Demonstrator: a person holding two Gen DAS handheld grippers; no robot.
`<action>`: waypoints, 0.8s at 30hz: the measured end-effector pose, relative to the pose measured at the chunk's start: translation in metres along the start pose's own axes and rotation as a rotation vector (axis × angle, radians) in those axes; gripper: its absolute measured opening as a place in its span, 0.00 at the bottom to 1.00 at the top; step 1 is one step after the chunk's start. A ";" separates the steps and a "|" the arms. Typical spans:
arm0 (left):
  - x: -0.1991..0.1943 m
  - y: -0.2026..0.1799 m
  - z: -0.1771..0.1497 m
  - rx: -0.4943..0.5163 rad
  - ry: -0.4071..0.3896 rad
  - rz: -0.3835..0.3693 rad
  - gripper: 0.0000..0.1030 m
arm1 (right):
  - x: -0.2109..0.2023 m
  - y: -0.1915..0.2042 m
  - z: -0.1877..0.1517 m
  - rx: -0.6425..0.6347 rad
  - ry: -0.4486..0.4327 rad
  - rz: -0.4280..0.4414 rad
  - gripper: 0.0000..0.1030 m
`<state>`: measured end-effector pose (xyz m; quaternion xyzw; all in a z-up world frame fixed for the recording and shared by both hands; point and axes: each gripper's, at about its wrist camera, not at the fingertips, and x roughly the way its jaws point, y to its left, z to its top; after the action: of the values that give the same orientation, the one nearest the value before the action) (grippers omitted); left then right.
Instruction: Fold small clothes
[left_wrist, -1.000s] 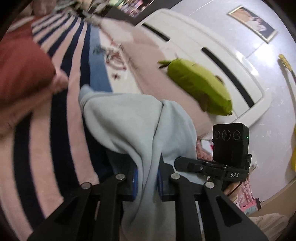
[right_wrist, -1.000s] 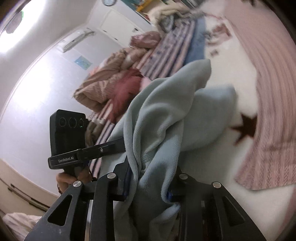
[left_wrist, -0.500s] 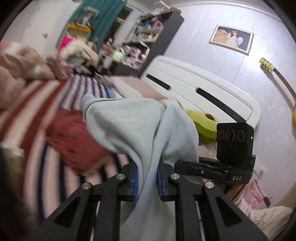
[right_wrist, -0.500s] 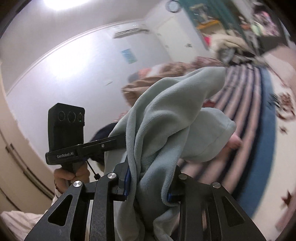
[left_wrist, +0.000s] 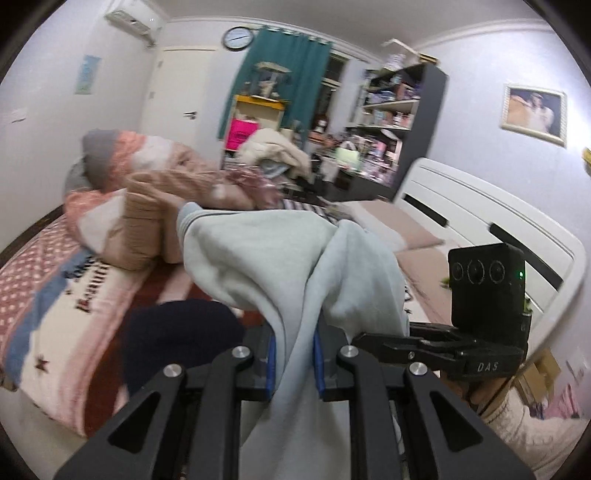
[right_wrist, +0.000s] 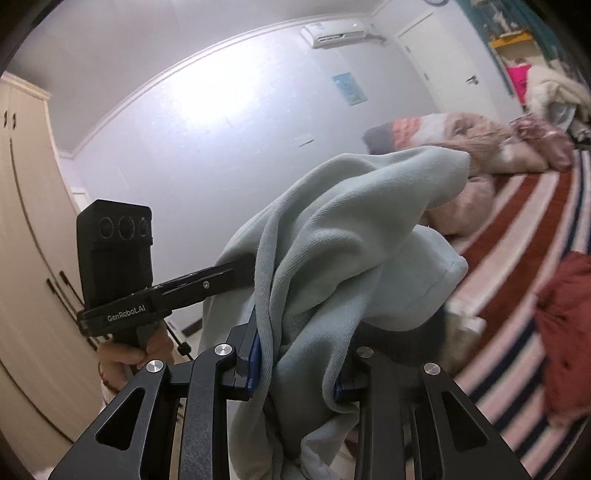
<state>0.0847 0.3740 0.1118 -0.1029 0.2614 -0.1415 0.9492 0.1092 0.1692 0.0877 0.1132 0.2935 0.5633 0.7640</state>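
A pale blue fleece garment (left_wrist: 280, 258) hangs bunched in the air above the bed, held by both grippers. My left gripper (left_wrist: 293, 363) is shut on one part of it, the cloth pinched between the blue pads. My right gripper (right_wrist: 297, 369) is shut on another part of the same garment (right_wrist: 343, 229), which drapes over its fingers. Each gripper shows in the other's view: the right one in the left wrist view (left_wrist: 484, 317), the left one in the right wrist view (right_wrist: 122, 273).
Below lies a striped bed cover (right_wrist: 517, 236) with a dark navy garment (left_wrist: 177, 339), a red garment (right_wrist: 565, 321) and a heap of pink bedding (left_wrist: 155, 192). A white headboard (left_wrist: 480, 218), a bookshelf (left_wrist: 399, 122) and a wardrobe (right_wrist: 26, 258) stand around.
Both grippers have lifted the pale blue garment up off the bed and tilted upward; the views now look across the room instead of down at the cover.
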 end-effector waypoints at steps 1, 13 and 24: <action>0.003 0.016 0.005 -0.012 0.008 0.019 0.12 | 0.014 0.000 0.005 0.004 0.012 -0.001 0.22; 0.122 0.136 -0.033 -0.142 0.239 0.120 0.17 | 0.144 -0.103 0.001 0.154 0.236 -0.143 0.25; 0.117 0.131 -0.027 -0.153 0.201 0.148 0.45 | 0.124 -0.105 -0.004 0.072 0.254 -0.168 0.58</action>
<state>0.1955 0.4563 -0.0009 -0.1407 0.3719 -0.0602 0.9156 0.2148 0.2476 -0.0079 0.0435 0.4161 0.4964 0.7607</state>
